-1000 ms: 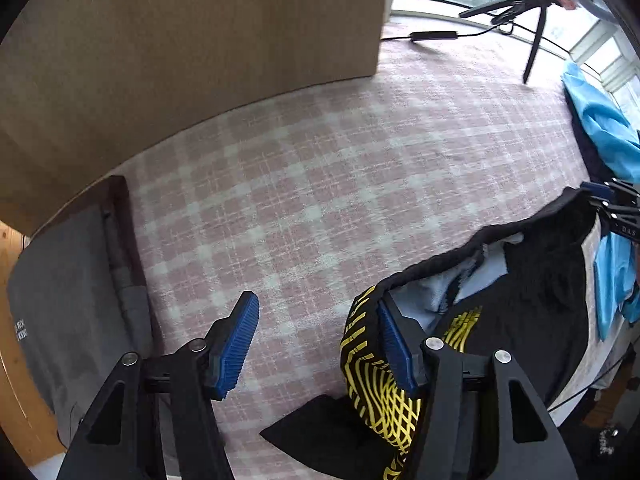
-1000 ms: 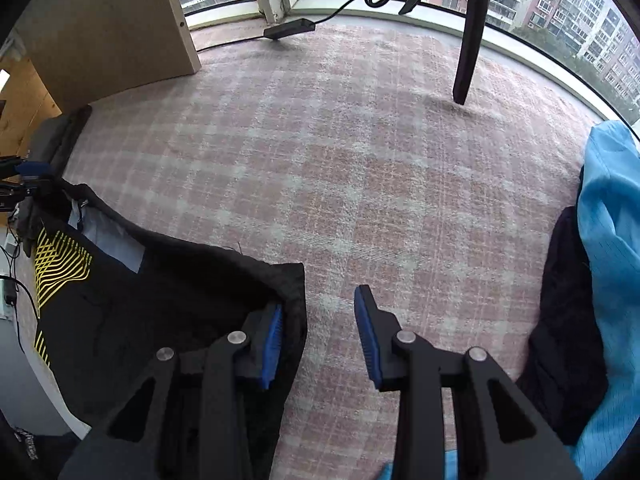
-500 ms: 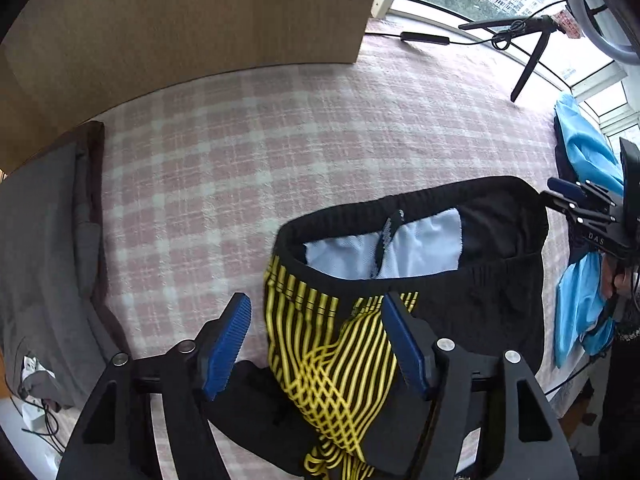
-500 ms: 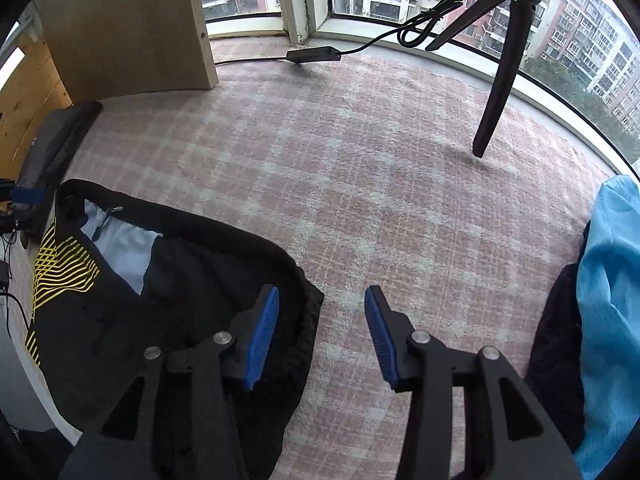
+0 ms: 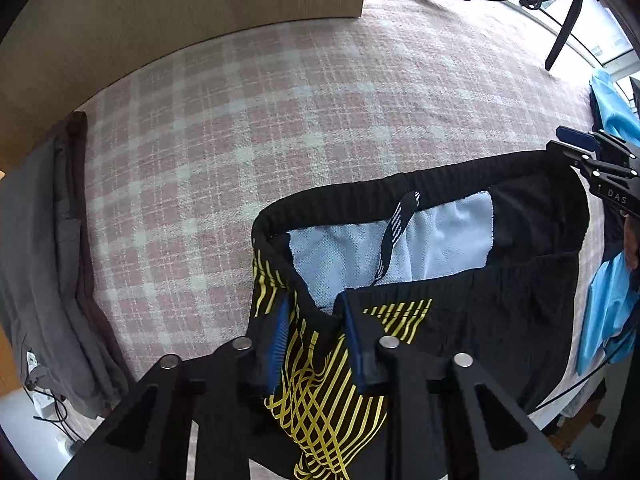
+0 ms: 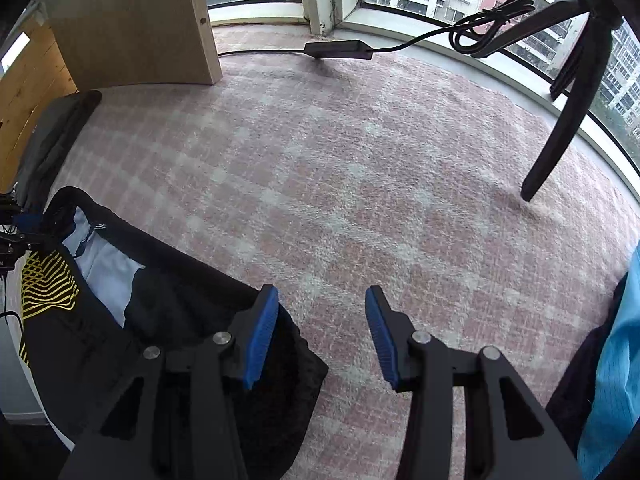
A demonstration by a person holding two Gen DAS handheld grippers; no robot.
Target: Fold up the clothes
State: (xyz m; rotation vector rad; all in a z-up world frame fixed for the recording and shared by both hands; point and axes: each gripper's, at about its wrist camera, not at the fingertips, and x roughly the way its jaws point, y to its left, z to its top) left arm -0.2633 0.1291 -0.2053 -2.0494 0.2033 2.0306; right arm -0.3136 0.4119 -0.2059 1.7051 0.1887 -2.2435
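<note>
Both views are taken from just behind the fingers, looking forward and steeply down onto a plaid cover (image 5: 280, 128). In the left wrist view, the shorts (image 5: 500, 320) are seen close up at lower centre, with the right gripper (image 5: 592, 160) caught at the right edge. In the right wrist view, the same shorts (image 6: 120, 340) fill the lower left. A wooden panel (image 6: 132, 28), a tripod (image 6: 560, 128) and blue cloth (image 5: 604, 304) are shared.

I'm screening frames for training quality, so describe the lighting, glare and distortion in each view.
Left wrist view: soft daylight, the window blown out white at the top right, strong fisheye bending of the wooden panel. Right wrist view: even light, buildings outside clearly exposed, the windowsill curved by the lens.
</note>
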